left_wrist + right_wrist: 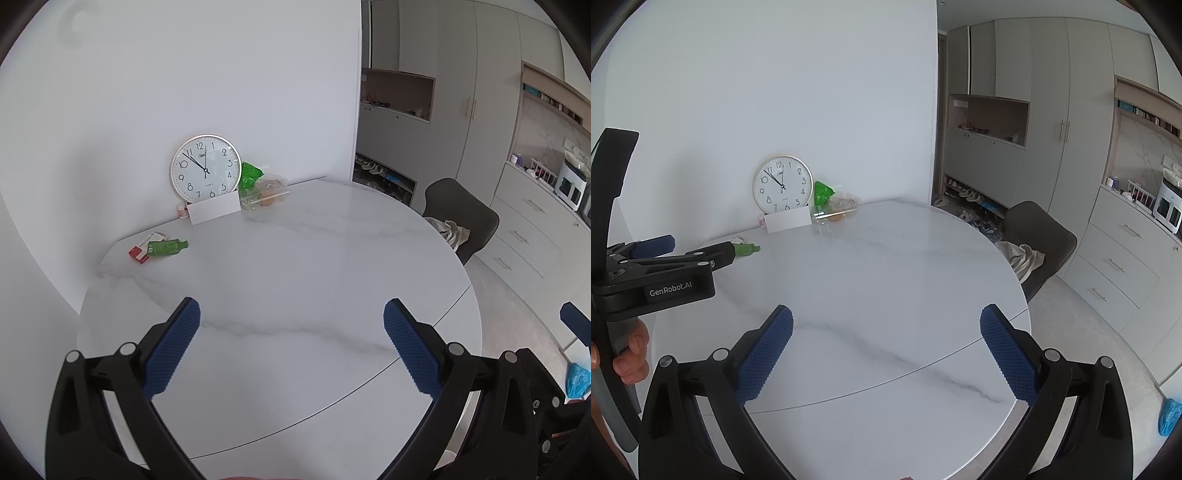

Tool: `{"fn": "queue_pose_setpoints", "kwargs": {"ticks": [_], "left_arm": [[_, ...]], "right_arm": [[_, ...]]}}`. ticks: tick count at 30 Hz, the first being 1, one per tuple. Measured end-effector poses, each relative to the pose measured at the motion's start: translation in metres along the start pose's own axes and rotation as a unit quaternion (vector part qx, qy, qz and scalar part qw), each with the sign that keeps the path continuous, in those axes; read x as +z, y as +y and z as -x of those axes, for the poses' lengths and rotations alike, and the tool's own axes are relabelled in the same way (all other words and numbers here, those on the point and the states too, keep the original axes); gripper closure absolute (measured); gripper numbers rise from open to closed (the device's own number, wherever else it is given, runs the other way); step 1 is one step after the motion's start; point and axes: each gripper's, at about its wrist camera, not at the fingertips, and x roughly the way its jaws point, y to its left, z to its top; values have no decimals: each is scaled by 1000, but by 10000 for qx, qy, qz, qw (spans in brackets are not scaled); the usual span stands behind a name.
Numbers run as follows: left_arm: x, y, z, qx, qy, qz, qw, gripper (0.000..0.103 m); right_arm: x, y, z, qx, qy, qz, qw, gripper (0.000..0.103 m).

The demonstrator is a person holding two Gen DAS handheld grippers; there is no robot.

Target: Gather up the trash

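nearby, left gripper [291, 314] and right gripper [886, 317] both spread wide, empty, above the table [295, 258]. further, green sachet [167, 247] on a red box [142, 251], left of the clock [205, 168]; plastic trash [264, 192] right of it.

soft, even daylight, faint shadows; sharp centre, strong fisheye bending and dark vignette at edges.

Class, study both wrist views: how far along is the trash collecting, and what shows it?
Nothing looks collected yet. Both the left hand-held gripper and the right hand-held gripper are open and empty above the marble table. Still left: the green packet on the red and white box, plus the green wrapper and clear plastic container beside the clock.
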Motion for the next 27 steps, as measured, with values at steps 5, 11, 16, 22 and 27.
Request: {"fn": "queue_pose_setpoints", "kwargs": {"ticks": [5, 11, 16, 22, 27], "left_arm": [[0, 3, -3, -12, 36, 27, 10000, 8], [0, 4, -3, -13, 36, 30, 10000, 8], [0, 4, -3, -6, 49, 26, 10000, 8], [-3, 8, -5, -13, 65, 18, 10000, 8], [-3, 9, -5, -11, 63, 7, 10000, 8]], "right_arm": [[0, 1, -2, -27, 21, 38, 10000, 2], [0, 2, -4, -45, 50, 71, 10000, 2], [0, 3, -6, -74, 70, 99, 9999, 2], [-1, 5, -6, -58, 76, 125, 9999, 2], [-1, 6, -6, -104, 78, 163, 9998, 2]]}}
